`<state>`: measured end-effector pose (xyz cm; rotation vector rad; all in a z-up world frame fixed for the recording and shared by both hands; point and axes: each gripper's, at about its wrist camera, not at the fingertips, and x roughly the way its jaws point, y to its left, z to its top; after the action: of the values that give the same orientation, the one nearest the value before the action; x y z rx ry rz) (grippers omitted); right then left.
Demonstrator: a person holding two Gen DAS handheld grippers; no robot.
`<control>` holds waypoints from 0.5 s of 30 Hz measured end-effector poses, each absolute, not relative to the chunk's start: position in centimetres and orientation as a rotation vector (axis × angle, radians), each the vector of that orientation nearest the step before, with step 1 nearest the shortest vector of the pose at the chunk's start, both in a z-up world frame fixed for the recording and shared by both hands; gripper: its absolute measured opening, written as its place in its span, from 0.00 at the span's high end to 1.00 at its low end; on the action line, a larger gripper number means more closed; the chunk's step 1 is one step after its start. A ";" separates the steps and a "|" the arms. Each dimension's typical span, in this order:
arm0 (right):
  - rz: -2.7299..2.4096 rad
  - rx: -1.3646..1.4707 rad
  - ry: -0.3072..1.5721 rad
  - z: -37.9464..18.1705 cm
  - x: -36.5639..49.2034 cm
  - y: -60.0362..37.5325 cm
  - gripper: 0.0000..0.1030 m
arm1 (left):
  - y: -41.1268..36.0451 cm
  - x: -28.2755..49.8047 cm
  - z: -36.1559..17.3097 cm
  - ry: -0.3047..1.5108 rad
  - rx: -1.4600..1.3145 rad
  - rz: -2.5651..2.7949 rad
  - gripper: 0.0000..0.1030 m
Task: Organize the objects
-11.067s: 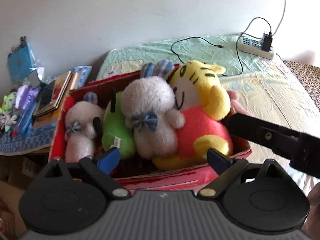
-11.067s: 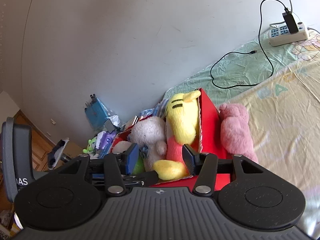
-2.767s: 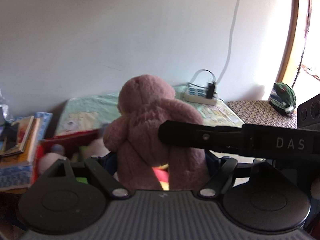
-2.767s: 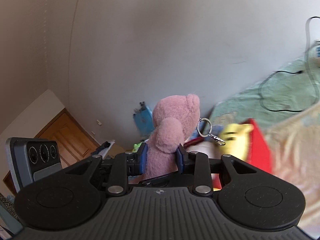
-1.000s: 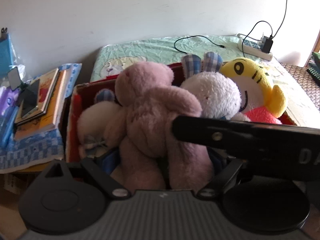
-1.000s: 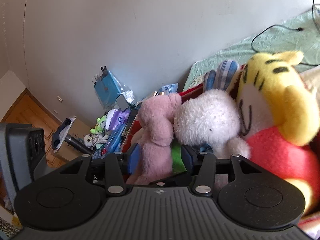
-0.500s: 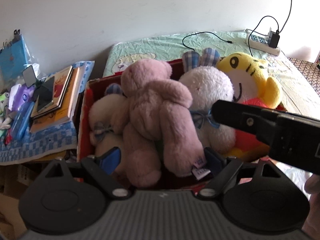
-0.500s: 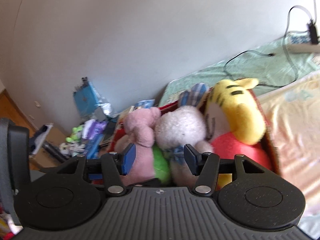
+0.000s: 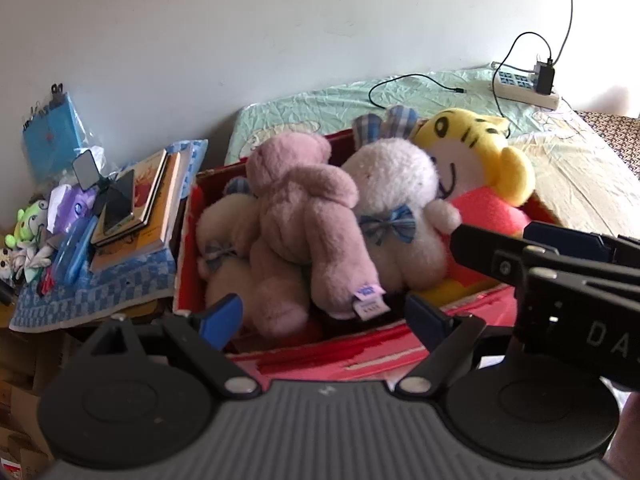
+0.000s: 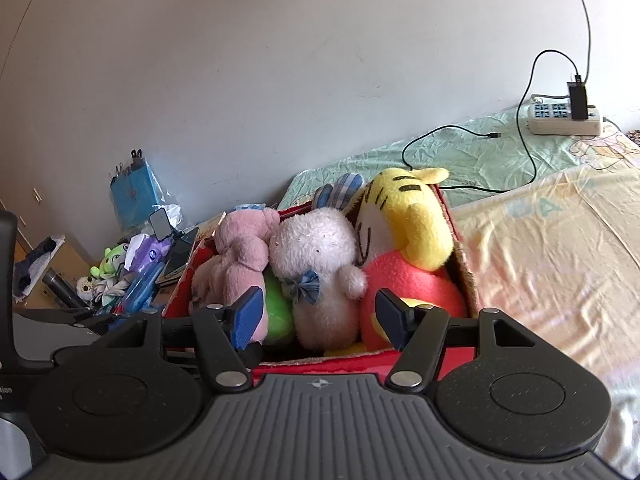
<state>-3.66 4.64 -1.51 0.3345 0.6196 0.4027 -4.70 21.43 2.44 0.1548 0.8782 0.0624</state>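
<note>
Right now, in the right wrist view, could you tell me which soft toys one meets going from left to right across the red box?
pink teddy bear → white bunny with blue bow → yellow tiger plush, all inside the red box.

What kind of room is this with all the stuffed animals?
Most likely a bedroom. There's a bed with patterned sheets against the wall, a red box full of plush toys on it, and a bedside stack of books.
</note>
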 end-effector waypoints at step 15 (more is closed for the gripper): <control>0.327 0.307 0.645 -1.8 -4.8 -0.6 0.35 | 15.3 -6.2 1.5 0.962 0.134 0.099 0.15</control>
<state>-4.82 -0.57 -1.82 0.3073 0.6447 0.3269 -6.16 15.33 1.49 0.1342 0.9621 0.0990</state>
